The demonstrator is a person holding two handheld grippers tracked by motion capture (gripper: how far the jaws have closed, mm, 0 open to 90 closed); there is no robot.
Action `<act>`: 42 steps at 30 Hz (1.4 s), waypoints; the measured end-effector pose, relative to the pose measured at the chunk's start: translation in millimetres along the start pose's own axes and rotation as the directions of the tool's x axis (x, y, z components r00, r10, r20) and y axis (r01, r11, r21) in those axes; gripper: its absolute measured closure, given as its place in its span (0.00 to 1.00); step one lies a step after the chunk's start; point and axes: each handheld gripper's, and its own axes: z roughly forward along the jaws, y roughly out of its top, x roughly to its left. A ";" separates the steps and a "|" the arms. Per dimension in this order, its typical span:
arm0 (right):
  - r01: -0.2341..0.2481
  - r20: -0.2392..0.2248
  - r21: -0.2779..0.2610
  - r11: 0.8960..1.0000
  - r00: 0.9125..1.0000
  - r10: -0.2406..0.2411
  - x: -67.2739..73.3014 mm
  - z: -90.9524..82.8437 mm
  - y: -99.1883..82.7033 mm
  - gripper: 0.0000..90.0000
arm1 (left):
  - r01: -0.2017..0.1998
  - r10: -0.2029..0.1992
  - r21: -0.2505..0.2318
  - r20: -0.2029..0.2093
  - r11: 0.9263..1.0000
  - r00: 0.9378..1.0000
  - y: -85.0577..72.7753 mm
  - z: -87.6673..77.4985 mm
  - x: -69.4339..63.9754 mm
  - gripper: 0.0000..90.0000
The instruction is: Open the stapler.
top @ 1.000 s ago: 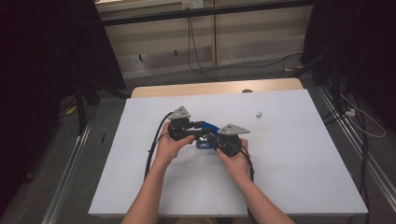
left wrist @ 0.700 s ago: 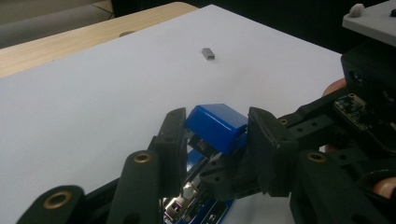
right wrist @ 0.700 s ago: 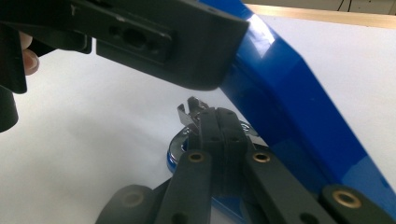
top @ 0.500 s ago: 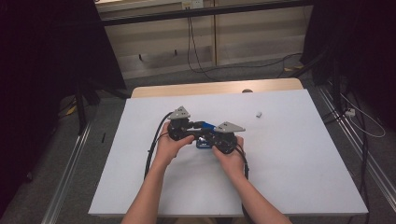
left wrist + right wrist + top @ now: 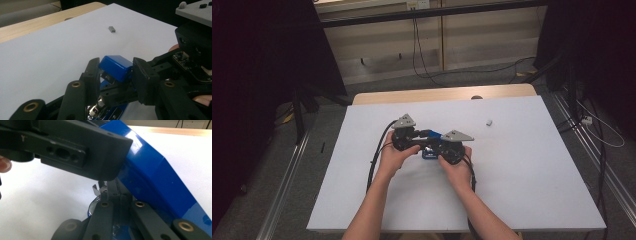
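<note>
left gripper point(image 5: 115, 72) fingers clamp blue stapler point(image 5: 116, 67) top | right gripper point(image 5: 120, 195) fingers together, inside stapler

Glossy blue stapler point(image 5: 115, 67) between black hand-held gripper jaws; small grey staple block point(image 5: 112, 29); white tabletop point(image 5: 532, 165).

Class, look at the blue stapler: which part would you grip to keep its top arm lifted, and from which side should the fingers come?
Grip the blue stapler by the front end of its raised top arm, fingers coming across its width, one on each long side. Those sides are flat and parallel, and the arm tilts up clear of the metal base. The left gripper already pinches it this way; the right gripper works below.
</note>
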 end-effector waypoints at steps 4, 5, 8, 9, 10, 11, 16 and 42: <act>-0.017 -0.004 -0.005 1.000 1.000 0.017 -0.7 0.3 0.0 1.00 | -0.006 0.006 0.002 -0.012 1.000 1.000 0.3 0.5 -1.2 0.65; -0.013 -0.005 -0.006 1.000 1.000 0.013 -0.6 0.9 -0.1 1.00 | -0.004 0.004 -0.003 -0.008 1.000 1.000 -0.1 0.6 -1.0 0.65; -0.001 -0.004 -0.006 1.000 1.000 0.001 -0.5 0.7 0.3 1.00 | -0.002 0.002 -0.008 -0.006 1.000 1.000 0.0 -0.3 -0.7 0.66; -0.001 -0.004 -0.006 1.000 1.000 0.001 -0.5 0.7 0.3 1.00 | -0.002 0.002 -0.008 -0.006 1.000 1.000 0.0 -0.3 -0.7 0.66; 0.007 -0.001 -0.005 1.000 1.000 -0.007 0.1 0.4 1.3 1.00 | -0.001 0.001 -0.010 -0.005 1.000 1.000 -0.1 -0.4 -0.6 0.66; 0.007 -0.001 -0.005 1.000 1.000 -0.007 0.1 0.4 1.3 1.00 | -0.004 0.004 -0.009 -0.006 1.000 1.000 -0.1 -0.5 -0.6 0.66; 0.001 0.001 -0.026 1.000 1.000 -0.001 0.5 -0.7 0.5 1.00 | 0.013 -0.013 -0.028 -0.004 1.000 1.000 0.3 -5.7 2.6 0.65; 0.005 0.009 -0.031 1.000 1.000 -0.005 2.9 -1.7 1.6 1.00 | 0.033 -0.031 0.039 -0.070 0.999 0.997 -23.0 -12.9 21.6 1.00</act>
